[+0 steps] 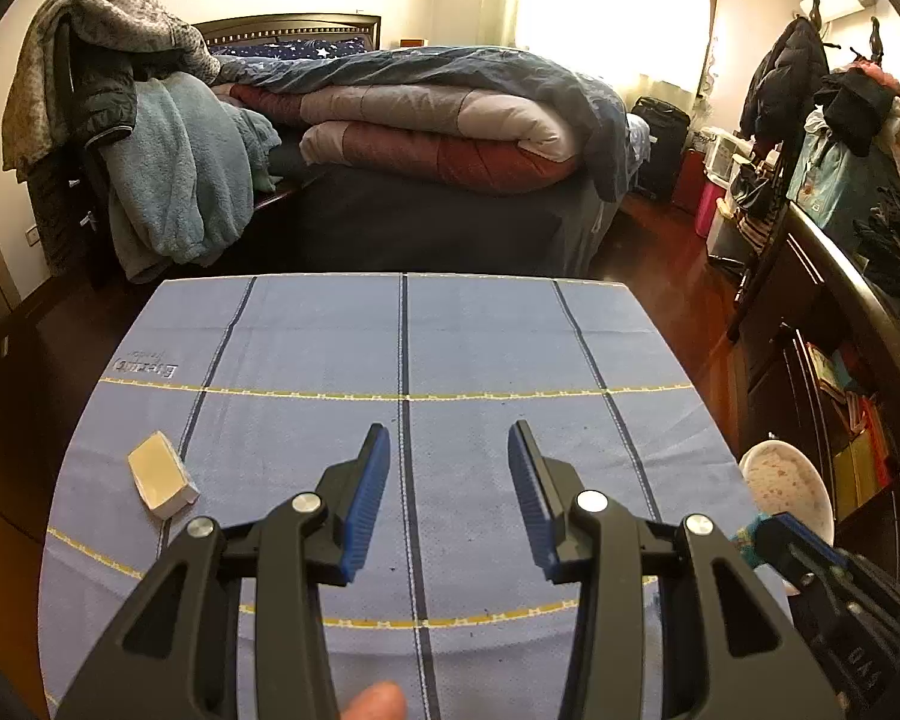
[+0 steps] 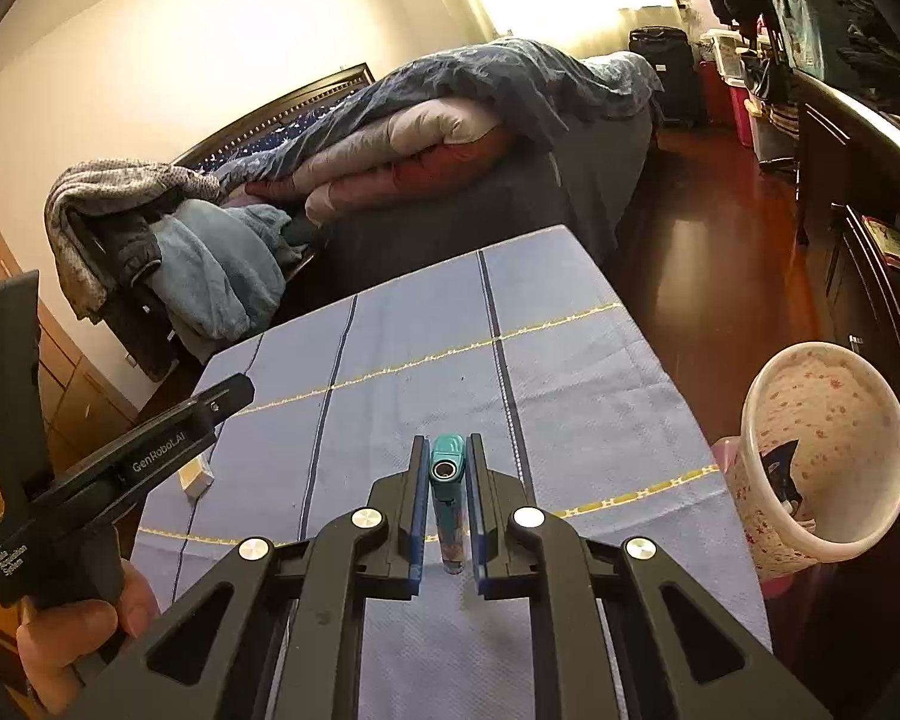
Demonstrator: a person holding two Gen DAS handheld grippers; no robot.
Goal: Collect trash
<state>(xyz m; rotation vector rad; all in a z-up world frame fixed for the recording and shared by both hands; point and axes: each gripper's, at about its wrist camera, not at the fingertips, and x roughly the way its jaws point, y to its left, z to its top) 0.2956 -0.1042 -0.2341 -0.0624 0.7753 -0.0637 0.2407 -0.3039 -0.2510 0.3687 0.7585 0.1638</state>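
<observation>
The right tool point(image 2: 447, 504) is clamped on a teal lighter point(image 2: 448, 498), which stands upright between its blue pads and is lifted clear of the desk point(image 2: 570, 360) with its striped blue cloth. Just to the right of that tool, past the desk's edge, sits a speckled white bin point(image 2: 822, 450) with a few dark scraps already lying in its bottom, so some of the collecting looks done. The lighter seems to be on its way there; it has not been dropped in yet. The left tool point(image 1: 448, 480) hangs over the middle of the desk with its jaws parted and nothing between them. What is plainly left on the cloth is a small pale box point(image 1: 162, 475), lying near the left edge, well apart from the bin and a little to the left of the empty tool. No other loose scrap shows on the cloth in either view, though the nearest part of the desk is hidden behind the tools. By that reckoning the job is well along: one piece in hand to release into the bin, and the box probably the last to fetch.
</observation>
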